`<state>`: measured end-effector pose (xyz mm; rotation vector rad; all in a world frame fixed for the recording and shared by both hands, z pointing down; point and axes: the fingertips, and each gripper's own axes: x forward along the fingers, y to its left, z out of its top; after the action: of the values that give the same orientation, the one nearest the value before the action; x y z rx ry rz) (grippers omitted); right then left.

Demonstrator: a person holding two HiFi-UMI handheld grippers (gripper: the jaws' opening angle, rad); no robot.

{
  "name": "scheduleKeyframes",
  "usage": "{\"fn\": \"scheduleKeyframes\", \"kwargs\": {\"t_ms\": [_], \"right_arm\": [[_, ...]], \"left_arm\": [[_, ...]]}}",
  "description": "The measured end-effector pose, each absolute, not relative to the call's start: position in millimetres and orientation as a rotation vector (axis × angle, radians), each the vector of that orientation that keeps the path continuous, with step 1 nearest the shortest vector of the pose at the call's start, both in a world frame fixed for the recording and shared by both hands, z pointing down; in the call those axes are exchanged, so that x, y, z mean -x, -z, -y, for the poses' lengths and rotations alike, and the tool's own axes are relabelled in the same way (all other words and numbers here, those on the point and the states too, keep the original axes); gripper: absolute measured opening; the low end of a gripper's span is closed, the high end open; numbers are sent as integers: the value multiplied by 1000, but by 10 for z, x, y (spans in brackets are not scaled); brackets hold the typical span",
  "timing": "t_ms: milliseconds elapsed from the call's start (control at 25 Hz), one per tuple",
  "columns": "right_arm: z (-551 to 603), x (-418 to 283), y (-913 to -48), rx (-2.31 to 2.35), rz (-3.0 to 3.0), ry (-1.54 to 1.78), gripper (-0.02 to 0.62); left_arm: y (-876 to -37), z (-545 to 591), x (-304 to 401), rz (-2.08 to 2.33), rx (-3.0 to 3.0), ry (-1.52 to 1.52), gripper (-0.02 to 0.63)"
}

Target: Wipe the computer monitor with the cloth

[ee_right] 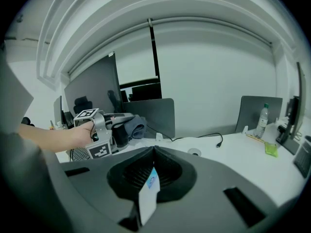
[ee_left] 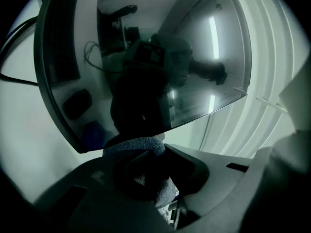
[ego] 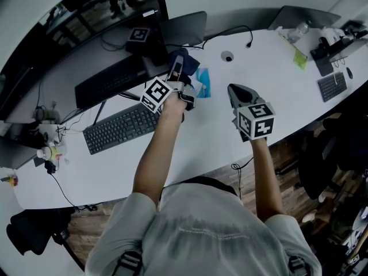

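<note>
The left gripper (ee_left: 142,169) clamps the cloth (ee_left: 137,146) in its jaws near the monitor (ee_left: 146,52); right gripper (ee_right: 154,151) jaws together.

The person wears a pale grey short-sleeved shirt (ego: 201,229) with dark buckled shoulder straps (ego: 129,262). The left gripper (ego: 177,65) and right gripper (ego: 234,89) are dark grey, each bearing a white cube (ego: 156,95) with black square markers.

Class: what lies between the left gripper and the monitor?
Only the cloth, clamped in the left gripper, close under the monitor; the left gripper view shows it.
</note>
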<state>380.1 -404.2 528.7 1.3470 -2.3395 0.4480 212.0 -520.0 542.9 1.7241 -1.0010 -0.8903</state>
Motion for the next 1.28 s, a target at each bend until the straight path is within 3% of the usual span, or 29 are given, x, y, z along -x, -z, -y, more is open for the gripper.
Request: {"fn": "scheduleKeyframes", "kwargs": {"t_ms": [1280], "right_arm": [[3453,-3616,-4210,-1403,2442,-278,2]], "left_arm": [[-3136,4805,-1950,1019,-2131,990,52]]}}
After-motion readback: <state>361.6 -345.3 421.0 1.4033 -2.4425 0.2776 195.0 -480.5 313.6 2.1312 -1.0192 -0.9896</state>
